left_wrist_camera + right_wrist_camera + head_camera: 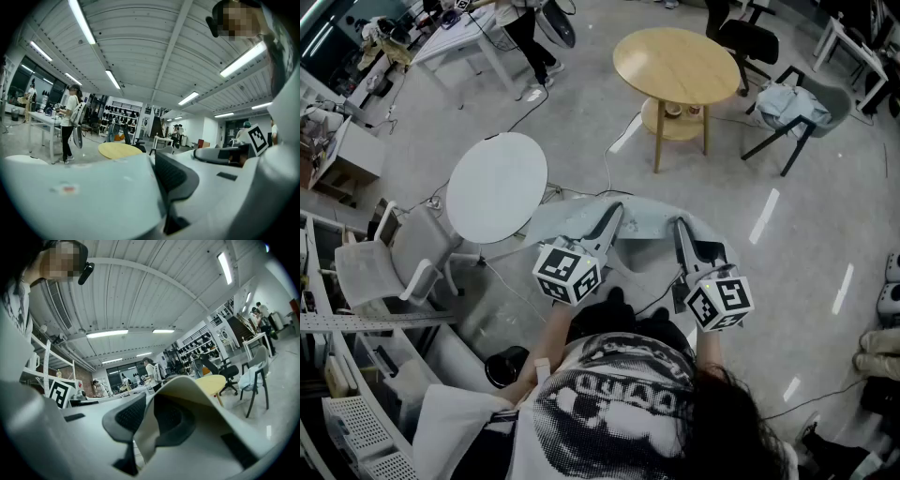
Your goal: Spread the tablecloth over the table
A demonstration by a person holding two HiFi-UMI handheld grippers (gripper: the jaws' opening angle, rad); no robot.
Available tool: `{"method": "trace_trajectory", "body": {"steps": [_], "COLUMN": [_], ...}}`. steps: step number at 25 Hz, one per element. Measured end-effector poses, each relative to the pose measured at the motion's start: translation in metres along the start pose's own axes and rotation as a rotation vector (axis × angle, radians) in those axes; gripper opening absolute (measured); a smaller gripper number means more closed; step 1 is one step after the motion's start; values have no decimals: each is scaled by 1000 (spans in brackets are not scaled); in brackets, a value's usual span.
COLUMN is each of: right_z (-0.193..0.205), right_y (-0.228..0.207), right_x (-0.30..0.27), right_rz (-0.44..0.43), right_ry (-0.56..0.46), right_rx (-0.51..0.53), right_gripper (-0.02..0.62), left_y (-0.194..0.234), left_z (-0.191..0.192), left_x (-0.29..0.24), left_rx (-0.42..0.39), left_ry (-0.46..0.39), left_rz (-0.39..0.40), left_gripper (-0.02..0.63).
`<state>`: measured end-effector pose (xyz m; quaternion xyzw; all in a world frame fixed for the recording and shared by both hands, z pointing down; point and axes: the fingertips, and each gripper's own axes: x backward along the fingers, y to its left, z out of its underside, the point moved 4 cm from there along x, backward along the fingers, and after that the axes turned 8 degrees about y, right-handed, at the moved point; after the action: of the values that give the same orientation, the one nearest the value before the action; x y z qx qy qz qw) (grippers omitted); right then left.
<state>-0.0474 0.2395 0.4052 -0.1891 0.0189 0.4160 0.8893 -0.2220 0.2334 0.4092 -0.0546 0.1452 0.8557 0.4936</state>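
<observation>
A pale grey-blue tablecloth point(649, 217) hangs in the air in front of the person, stretched between both grippers. My left gripper point(613, 212) is shut on its left edge. In the left gripper view the tablecloth point(84, 197) covers one jaw and lies against the other jaw's dark pad point(177, 174). My right gripper point(680, 226) is shut on the right edge, where a fold of the tablecloth point(187, 390) runs between the two dark pads point(131, 416). A bare white round table point(497, 186) stands to the left, beyond the cloth.
A round wooden table point(675, 64) with a lower shelf stands farther ahead. A grey chair point(792, 112) with cloth on it is at its right, and a white chair point(380, 267) at the left. Cables point(609, 159) cross the floor. A person point(525, 37) stands by a far desk.
</observation>
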Motion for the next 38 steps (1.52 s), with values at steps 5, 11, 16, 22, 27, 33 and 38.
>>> {"method": "trace_trajectory", "body": {"steps": [5, 11, 16, 22, 27, 33, 38], "right_z": [8, 12, 16, 17, 12, 8, -6], "right_y": [15, 35, 43, 43, 33, 3, -43], "right_x": [-22, -46, -52, -55, -64, -80, -103], "right_rz": [5, 19, 47, 82, 83, 70, 49], "right_ry": [20, -3, -22, -15, -1, 11, 20], "right_rx": [-33, -66, -100, -116, -103, -125, -139], "right_gripper": [55, 57, 57, 57, 57, 57, 57], "left_y": [25, 57, 69, 74, 80, 83, 87], "left_z": [2, -2, -4, -1, -3, -4, -14], "left_x": [9, 18, 19, 13, -1, -31, -78], "left_rx": [1, -14, -45, -34, -13, -9, -1], "left_ry": [21, 9, 7, 6, 8, 29, 45], "left_rz": [3, 35, 71, 111, 116, 101, 84], "left_gripper": [61, 61, 61, 61, 61, 61, 61]}}
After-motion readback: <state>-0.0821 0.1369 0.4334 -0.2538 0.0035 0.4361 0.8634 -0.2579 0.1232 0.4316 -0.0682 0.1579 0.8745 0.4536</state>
